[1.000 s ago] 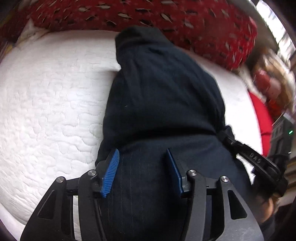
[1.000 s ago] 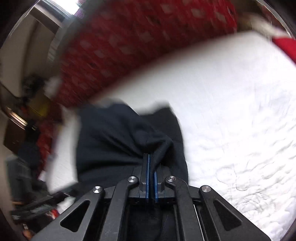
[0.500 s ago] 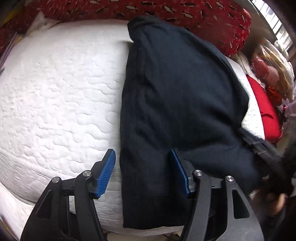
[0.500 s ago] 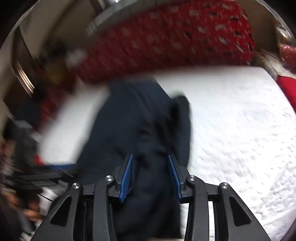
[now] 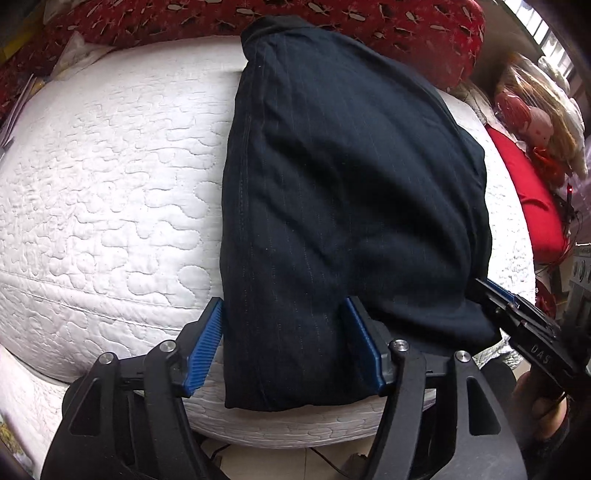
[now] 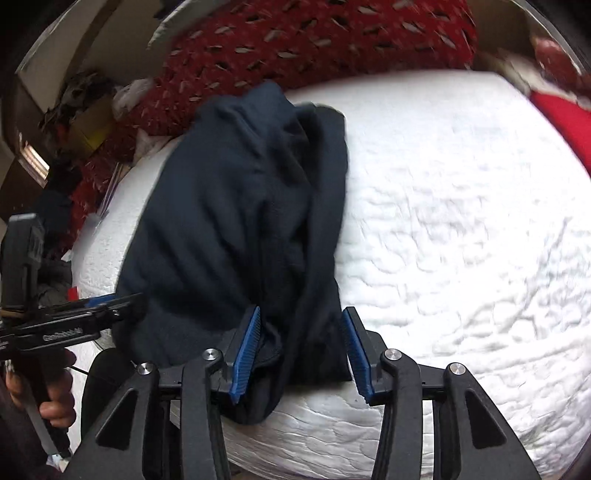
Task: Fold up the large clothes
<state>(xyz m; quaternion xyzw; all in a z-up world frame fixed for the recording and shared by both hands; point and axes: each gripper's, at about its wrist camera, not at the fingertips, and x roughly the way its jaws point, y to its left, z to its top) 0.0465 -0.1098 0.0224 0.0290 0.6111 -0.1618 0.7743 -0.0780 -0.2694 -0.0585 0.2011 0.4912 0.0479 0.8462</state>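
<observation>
A folded pair of dark navy pinstriped trousers (image 5: 343, 184) lies lengthwise on a white quilted mattress (image 5: 110, 177), running from the near edge at the bottom centre of the left wrist view up to a red patterned bolster (image 5: 332, 14) along the top of the frame. The left gripper (image 5: 286, 347), at the bottom centre, has just been opening; its blue-padded jaws stand well apart astride the near end of the cloth without pressing on it. The right gripper (image 5: 517, 314) enters from the lower right of that view, its tip at the garment's right edge, a hand (image 5: 543, 398) below it. In the blurred right wrist view the trousers (image 6: 236, 221) fill the centre left, more rumpled on this side, with a dark strip of fabric trailing down between the right gripper's (image 6: 301, 350) blue pads; those jaws have also just been opening and stand apart, loose of the cloth. The left gripper (image 6: 88, 314) reaches in from the lower left there, held by a hand (image 6: 55, 391). A red cushion (image 5: 532, 195) sits at the mattress's right edge, soft toys (image 5: 532, 118) above it
</observation>
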